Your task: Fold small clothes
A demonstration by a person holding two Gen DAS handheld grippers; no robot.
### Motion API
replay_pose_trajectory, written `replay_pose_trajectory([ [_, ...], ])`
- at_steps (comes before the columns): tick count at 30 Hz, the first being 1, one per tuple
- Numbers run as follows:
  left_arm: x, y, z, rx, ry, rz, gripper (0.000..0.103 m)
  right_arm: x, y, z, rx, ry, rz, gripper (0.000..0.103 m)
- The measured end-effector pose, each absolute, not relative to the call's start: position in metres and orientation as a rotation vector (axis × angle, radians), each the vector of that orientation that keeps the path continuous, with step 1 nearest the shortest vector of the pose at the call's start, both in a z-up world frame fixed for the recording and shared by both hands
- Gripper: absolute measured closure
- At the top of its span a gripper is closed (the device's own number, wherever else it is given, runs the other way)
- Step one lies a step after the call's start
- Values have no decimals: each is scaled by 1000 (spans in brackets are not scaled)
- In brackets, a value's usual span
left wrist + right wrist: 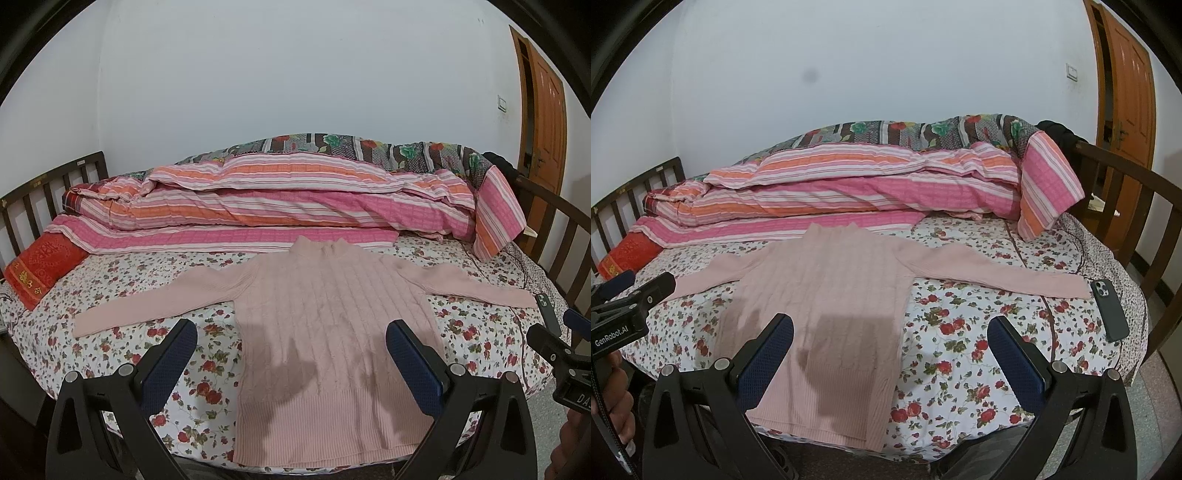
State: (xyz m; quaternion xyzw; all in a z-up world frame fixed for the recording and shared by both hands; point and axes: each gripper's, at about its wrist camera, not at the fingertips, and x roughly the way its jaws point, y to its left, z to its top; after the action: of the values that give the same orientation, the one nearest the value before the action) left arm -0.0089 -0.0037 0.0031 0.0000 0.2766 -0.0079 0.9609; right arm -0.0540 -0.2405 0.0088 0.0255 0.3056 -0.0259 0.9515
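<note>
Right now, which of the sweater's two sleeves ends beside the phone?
The right-hand sleeve: its cuff stops just short of the dark phone. The other sleeve points toward the red cushion.

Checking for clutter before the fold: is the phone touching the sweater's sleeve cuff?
Apart. The right wrist view shows a strip of floral bedsheet between the cuff of the pink sweater and the phone.
</note>
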Motion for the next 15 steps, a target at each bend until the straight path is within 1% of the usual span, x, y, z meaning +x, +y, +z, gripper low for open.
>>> replay_pose_trajectory([
  [15, -9, -4, 4, -2, 562, -18, 0, -54, -241, 9, 57, 622, -53, 0],
])
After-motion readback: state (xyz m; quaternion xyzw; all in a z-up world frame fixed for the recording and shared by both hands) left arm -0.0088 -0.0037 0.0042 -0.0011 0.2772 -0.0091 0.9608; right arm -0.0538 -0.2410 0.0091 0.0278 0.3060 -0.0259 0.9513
